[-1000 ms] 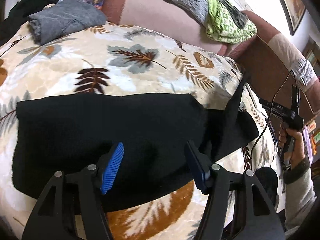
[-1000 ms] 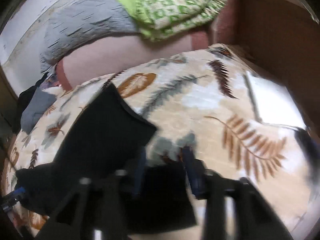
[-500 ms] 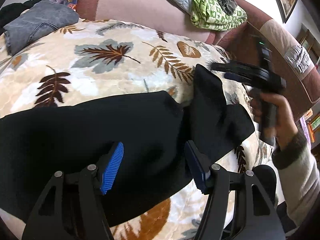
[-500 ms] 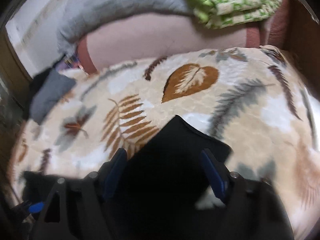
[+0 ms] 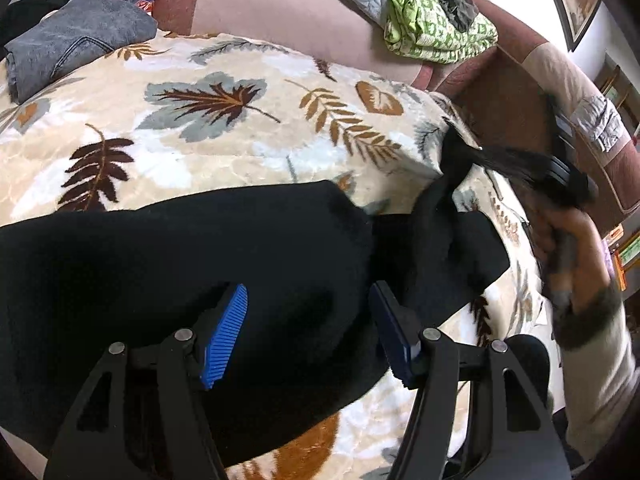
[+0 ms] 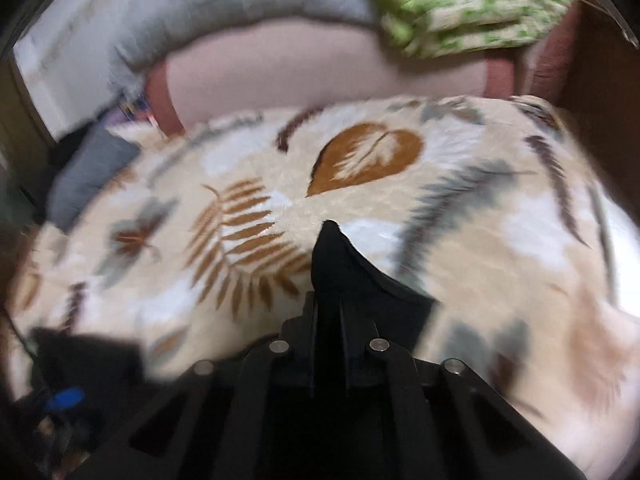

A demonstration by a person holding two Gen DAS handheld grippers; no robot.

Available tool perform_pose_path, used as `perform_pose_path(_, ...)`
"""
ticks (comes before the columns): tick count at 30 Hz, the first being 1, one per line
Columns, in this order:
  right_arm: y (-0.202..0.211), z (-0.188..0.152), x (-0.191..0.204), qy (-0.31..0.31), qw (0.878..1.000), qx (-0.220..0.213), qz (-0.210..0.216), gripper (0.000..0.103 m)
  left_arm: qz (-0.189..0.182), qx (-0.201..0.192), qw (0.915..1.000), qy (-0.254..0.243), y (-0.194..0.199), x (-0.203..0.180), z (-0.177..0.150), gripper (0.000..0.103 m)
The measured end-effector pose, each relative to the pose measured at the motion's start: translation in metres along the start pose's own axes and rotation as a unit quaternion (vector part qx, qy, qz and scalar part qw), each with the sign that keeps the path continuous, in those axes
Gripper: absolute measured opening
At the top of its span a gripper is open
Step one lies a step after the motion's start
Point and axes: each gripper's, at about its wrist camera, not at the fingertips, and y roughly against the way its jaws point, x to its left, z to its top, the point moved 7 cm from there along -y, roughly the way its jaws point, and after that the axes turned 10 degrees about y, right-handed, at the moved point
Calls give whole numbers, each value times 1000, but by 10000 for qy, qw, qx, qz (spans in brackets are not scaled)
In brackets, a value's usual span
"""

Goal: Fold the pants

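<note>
Jaws of the right gripper [image 6: 328, 312] pinch shut on one end of the soft black pants [image 5: 180, 280] lying low in the frame on the leaf-print blanket [image 5: 240, 128], while the left gripper [image 5: 308, 332] hangs wide open and empty, so I think that end gets carried over next.

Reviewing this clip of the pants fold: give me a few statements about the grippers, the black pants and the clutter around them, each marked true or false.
1. The right gripper is shut on a corner of the black pants. True.
2. The left gripper is clamped on the pants. False: it is open above them.
3. Folded grey jeans lie at the far left of the leaf-print blanket. True.
4. The green patterned cloth lies on the blanket beside the pants. False: it sits on top of the sofa back.
</note>
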Motion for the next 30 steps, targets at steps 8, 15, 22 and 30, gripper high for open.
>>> perform_pose_path(8,43,-113,-67,-946,9900,759,714,12,-190,121,9996,-177,-9,-35,-7,63)
perform_pose_path(15,23,-114,-83,-1194,9864,656,922,48,-67,195,9988,-433,-17,-58,-22,63)
perform_pose_path(22,34,-95,-76,-715,9956,205,578,4,77,166,9991,-392,-17,-57,-23,63)
perform_pose_path(30,19,-108,-81,-568,9953,523,578,4,670,-97,9973,-277,-24,-41,-15,63)
